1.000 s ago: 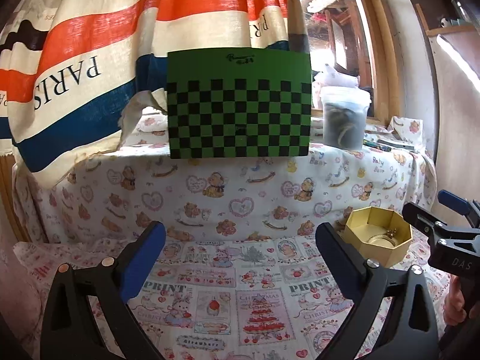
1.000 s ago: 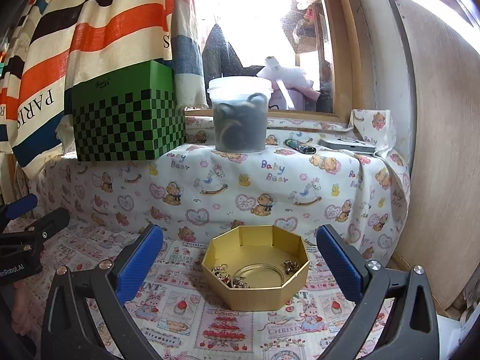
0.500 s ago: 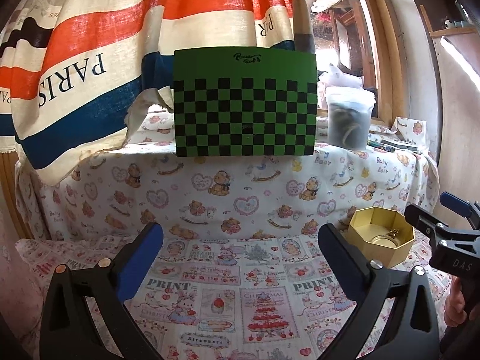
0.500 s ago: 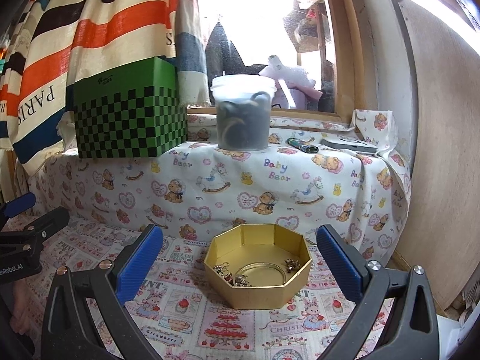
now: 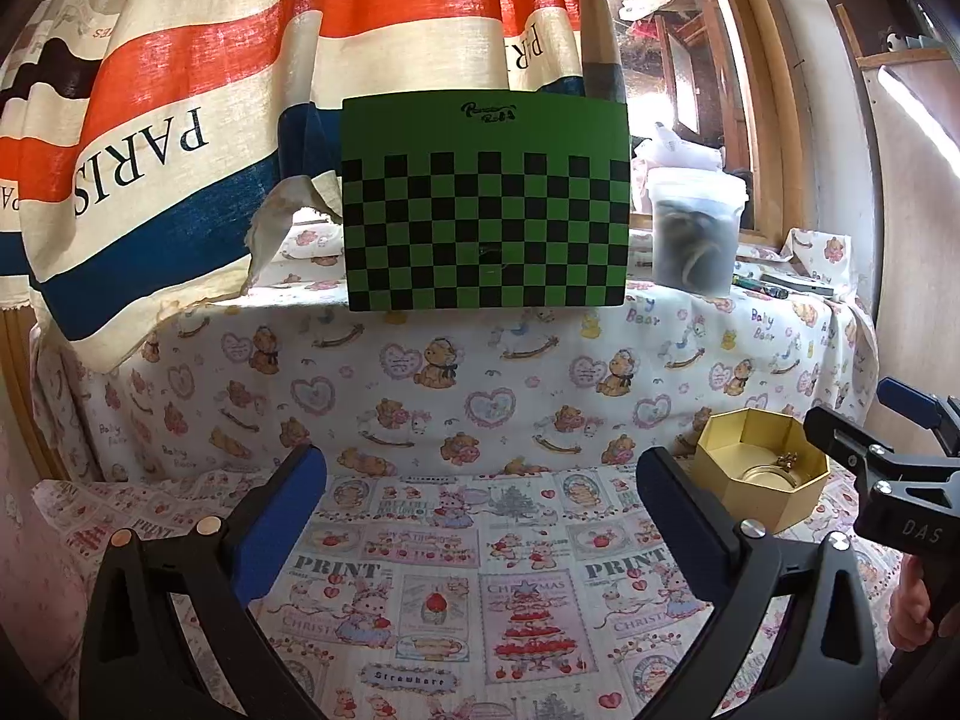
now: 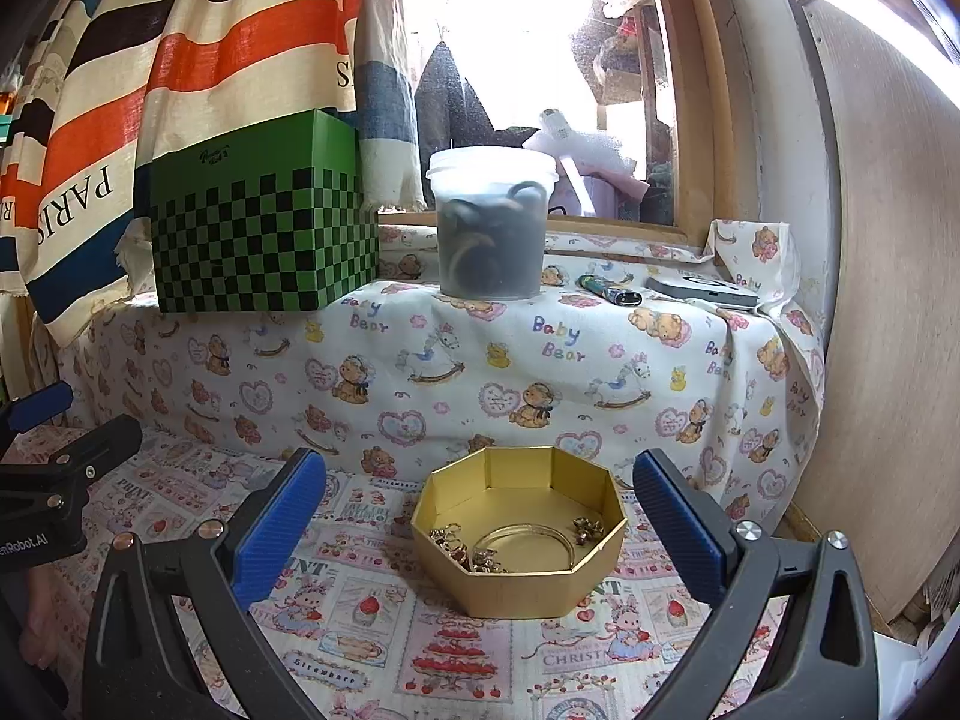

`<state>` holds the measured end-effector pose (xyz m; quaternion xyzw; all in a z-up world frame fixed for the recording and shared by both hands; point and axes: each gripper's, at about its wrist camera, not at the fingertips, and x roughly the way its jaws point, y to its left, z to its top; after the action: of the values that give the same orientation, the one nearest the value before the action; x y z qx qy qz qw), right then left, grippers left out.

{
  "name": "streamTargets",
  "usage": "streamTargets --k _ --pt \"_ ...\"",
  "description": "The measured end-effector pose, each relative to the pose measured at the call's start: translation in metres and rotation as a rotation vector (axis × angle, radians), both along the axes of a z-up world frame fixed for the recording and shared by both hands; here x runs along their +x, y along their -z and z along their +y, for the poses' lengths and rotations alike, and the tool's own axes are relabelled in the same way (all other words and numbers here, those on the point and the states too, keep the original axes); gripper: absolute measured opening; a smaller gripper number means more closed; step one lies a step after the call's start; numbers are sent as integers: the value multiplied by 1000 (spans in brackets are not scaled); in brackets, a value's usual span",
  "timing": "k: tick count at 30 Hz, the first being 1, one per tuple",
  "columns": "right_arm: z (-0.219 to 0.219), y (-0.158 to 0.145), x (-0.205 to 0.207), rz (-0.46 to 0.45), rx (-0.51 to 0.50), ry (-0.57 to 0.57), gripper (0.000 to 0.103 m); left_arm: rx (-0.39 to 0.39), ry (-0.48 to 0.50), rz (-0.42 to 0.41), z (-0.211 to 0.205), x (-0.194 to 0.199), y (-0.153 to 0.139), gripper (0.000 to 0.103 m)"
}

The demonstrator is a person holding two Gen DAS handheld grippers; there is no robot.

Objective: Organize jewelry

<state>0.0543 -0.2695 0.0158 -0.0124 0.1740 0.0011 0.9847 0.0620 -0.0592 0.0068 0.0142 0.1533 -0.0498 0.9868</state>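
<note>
A gold octagonal box (image 6: 519,564) sits open on the patterned cloth, straight ahead of my right gripper (image 6: 480,516). Inside lie a gold bangle (image 6: 522,546) and small gold jewelry pieces (image 6: 462,549). My right gripper is open and empty, its blue pads either side of the box, just short of it. The box also shows in the left wrist view (image 5: 762,489), at the right. My left gripper (image 5: 480,510) is open and empty above bare cloth, left of the box.
A green checkered box (image 6: 258,234) and a lidded plastic tub (image 6: 489,228) stand on a raised, cloth-covered ledge behind. A lighter (image 6: 609,290) and a flat grey device (image 6: 702,292) lie on the ledge. A striped curtain (image 5: 180,90) hangs at the left; a wooden panel (image 6: 888,300) stands at the right.
Both grippers have drawn back slightly and tilted a little; the checkered box and gold box sit a bit lower and nearer the centre of each view. Both grippers stay open.
</note>
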Motion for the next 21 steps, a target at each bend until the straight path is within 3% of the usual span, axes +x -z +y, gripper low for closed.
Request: streamTargets --k 21 --pt "1 0 1 1 -2 2 103 0 2 2 0 0 0 103"
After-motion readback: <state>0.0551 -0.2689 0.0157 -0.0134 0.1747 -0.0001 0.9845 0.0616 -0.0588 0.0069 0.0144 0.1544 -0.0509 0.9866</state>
